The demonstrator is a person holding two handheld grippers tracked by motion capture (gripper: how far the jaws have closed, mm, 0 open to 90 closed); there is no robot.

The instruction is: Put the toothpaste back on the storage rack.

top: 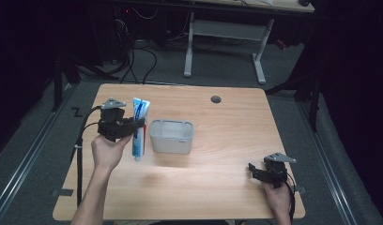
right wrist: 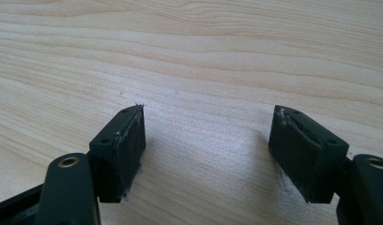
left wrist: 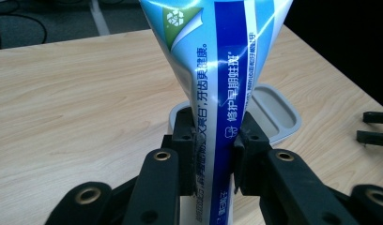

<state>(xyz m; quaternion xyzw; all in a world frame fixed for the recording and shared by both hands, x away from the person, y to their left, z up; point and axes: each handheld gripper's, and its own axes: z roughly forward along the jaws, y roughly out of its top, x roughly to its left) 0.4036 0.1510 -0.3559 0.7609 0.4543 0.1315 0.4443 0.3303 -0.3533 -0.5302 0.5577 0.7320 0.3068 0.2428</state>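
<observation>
High view from above the near edge, facing forward and down over the whole pale wooden table [top: 218, 117], left gripper view close along its jaws across that tabletop [left wrist: 77, 93], right gripper view low, almost touching the same wood [right wrist: 189, 56]

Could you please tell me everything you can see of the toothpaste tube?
The toothpaste tube is a soft, glossy plastic tube, white and light blue with a dark blue band, printed lettering and a green corner patch. It stands upright, flat crimped end up and white cap down, near the table; whether the cap touches it is unclear. The left tongs are shut on its narrower part, pads pressing both sides. It is just left of the translucent container, apart from it.
</observation>
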